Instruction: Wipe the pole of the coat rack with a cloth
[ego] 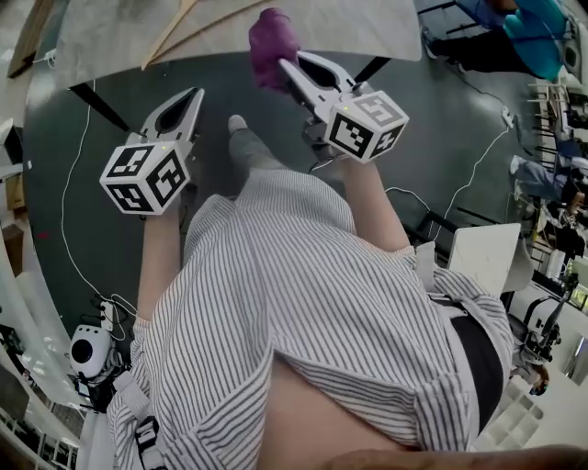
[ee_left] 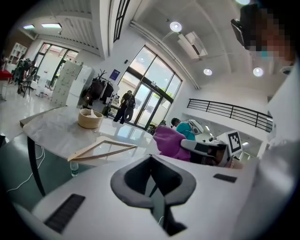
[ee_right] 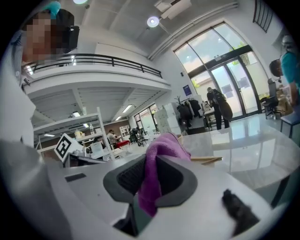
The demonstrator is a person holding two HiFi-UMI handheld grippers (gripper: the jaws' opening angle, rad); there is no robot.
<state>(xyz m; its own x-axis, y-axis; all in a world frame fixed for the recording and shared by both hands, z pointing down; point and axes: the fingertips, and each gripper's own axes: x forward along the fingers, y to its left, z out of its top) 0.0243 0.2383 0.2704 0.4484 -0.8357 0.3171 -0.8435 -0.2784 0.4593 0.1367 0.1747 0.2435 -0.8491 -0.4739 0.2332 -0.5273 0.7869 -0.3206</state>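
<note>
My right gripper [ego: 292, 66] is shut on a purple cloth [ego: 272, 41], held up near the edge of a marble table [ego: 322, 27]. In the right gripper view the cloth [ee_right: 157, 164] hangs bunched between the jaws of the right gripper [ee_right: 152, 161]. My left gripper [ego: 182, 108] is level with it on the left, its jaws together with nothing between them. The left gripper view looks past the left gripper [ee_left: 151, 157] at the cloth [ee_left: 171, 143] to the right. I cannot make out the coat rack's pole in any view.
A wooden clothes hanger [ego: 184, 27] lies on the table, with a tan bowl [ee_left: 90, 118] farther back. A black table leg [ego: 101, 108] slants down on the left. White cables [ego: 64, 211] run over the dark floor. A white panel [ego: 482, 257] stands on the right.
</note>
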